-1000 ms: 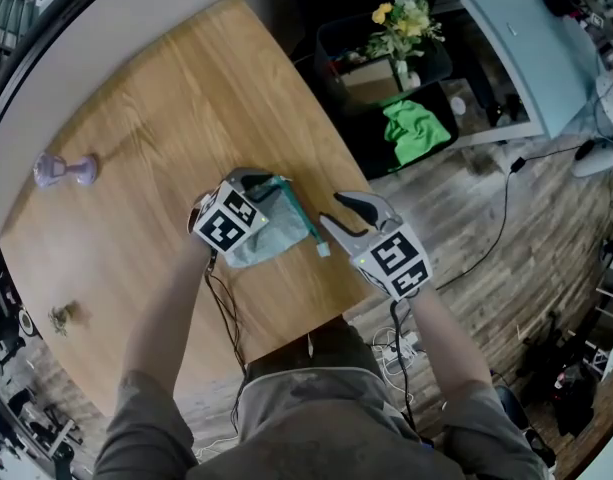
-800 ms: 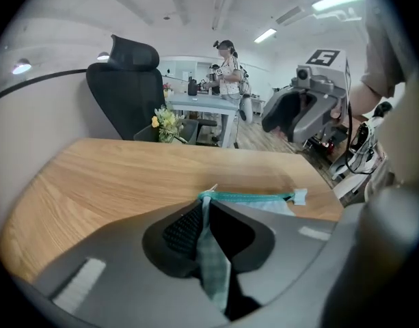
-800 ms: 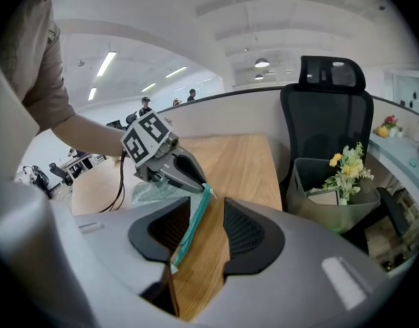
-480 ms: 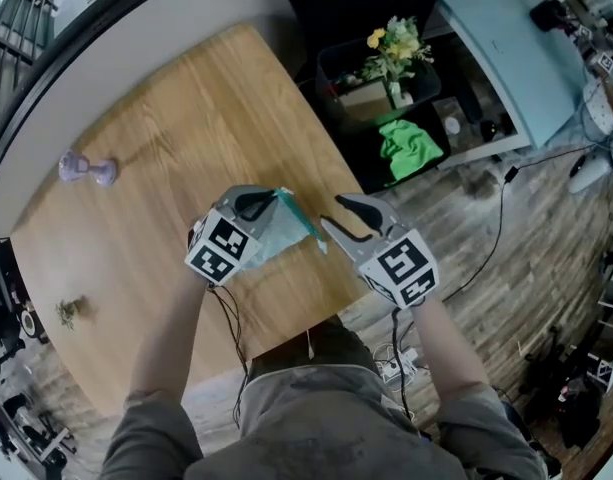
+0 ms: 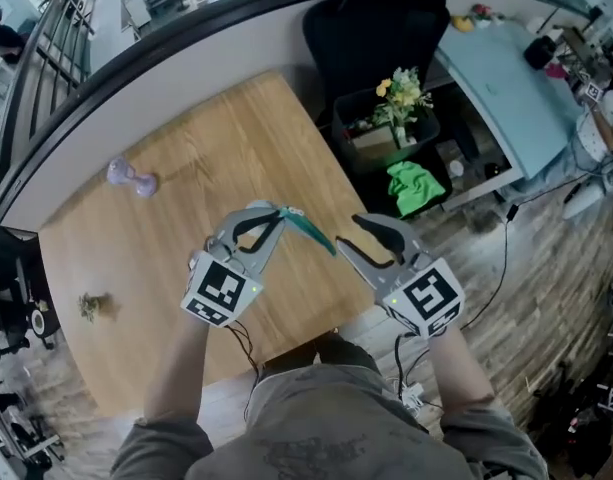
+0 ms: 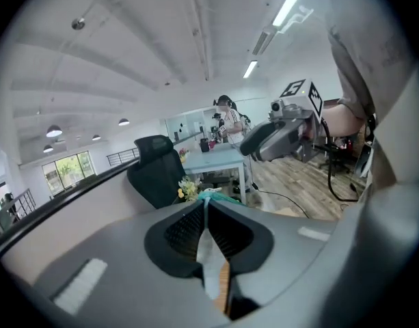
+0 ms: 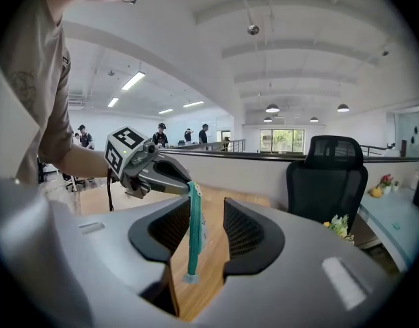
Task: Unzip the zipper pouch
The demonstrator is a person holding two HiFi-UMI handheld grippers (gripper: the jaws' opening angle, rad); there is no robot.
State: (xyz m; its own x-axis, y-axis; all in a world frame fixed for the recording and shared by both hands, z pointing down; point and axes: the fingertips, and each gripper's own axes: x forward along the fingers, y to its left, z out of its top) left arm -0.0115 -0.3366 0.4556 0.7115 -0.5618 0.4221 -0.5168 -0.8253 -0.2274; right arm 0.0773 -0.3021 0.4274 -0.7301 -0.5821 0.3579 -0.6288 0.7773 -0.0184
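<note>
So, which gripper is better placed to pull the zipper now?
Right. The left gripper is shut on the pouch, holding it; the right gripper has its fingers open around the teal zipper edge.

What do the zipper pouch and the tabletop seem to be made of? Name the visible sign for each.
The zipper pouch: probably thin soft fabric or flexible plastic, pale with a teal zipper tape; it pinches flat in the left claw and hangs limp. The tabletop: wood or wood-look laminate, smooth, low sheen; light grain streaks show.
</note>
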